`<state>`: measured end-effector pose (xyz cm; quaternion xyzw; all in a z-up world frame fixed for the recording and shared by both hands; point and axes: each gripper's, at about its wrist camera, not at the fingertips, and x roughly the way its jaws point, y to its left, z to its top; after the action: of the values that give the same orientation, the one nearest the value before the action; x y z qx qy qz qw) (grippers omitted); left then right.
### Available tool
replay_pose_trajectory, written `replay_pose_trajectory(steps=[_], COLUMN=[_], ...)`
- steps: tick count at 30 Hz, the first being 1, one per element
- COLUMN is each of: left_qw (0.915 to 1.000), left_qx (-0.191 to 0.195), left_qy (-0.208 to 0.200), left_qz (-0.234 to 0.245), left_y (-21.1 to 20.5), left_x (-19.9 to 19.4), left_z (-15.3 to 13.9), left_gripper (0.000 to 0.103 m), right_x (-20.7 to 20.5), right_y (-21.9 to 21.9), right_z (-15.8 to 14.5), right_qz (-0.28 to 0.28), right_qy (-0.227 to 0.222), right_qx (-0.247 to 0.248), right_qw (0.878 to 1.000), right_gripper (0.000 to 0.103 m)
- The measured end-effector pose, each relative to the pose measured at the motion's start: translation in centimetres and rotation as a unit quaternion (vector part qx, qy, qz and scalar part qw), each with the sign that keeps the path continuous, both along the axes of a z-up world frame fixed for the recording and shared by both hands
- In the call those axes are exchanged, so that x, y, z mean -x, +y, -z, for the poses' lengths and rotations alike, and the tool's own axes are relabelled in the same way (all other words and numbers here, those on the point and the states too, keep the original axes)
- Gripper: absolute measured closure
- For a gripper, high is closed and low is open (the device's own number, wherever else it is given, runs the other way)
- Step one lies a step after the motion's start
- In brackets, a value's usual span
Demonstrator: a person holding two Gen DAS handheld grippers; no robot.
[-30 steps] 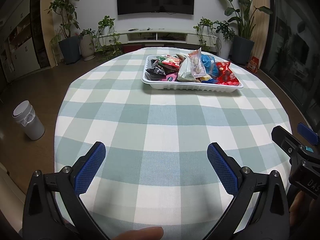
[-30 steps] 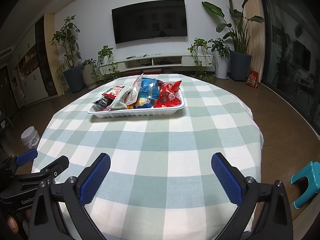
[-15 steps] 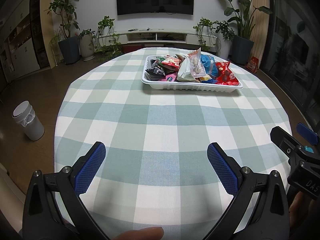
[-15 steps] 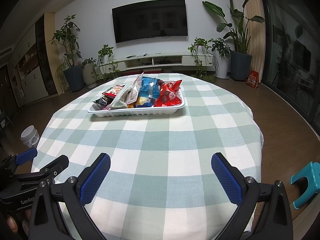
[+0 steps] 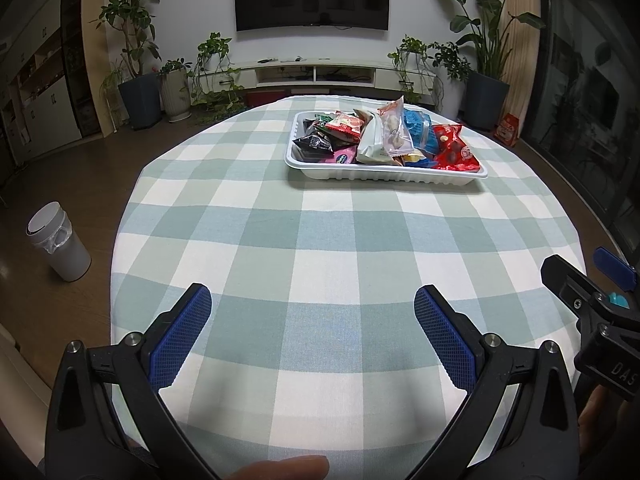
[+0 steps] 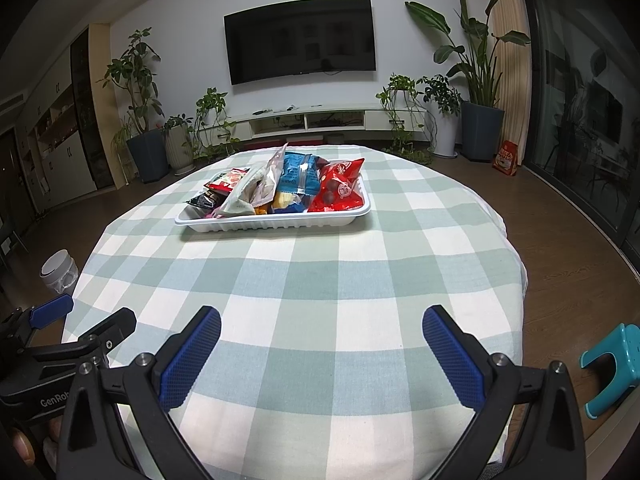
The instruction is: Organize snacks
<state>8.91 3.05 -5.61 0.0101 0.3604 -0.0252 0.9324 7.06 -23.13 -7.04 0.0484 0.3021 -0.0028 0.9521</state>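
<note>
A white tray stands at the far side of the round table and holds several snack packets, among them a red one, a blue one and a clear upright one. The tray and the red packet also show in the right wrist view. My left gripper is open and empty over the near part of the table. My right gripper is open and empty beside it, far short of the tray.
The table wears a green and white checked cloth. A white bin stands on the floor at the left. A teal stool stands at the right. Potted plants and a TV unit line the far wall.
The left gripper has tilted or dropped slightly, so the tray sits a little higher in its view. The right gripper has barely moved. Both stay open.
</note>
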Motion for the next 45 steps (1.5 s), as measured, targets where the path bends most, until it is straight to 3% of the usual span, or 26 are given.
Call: replay_pose_trajectory(steps=[45], left_qw=[1.0000], left_qx=[0.000], left_qy=[0.000], left_qz=[0.000], left_y=[0.04], left_x=[-0.07], left_z=[0.06], left_gripper=[0.000], right_x=[0.10], right_y=[0.14], right_z=[-0.36], right_qz=[-0.001], right_qy=[0.003], right_qx=[0.001], right_qw=[1.000], right_gripper=[0.000])
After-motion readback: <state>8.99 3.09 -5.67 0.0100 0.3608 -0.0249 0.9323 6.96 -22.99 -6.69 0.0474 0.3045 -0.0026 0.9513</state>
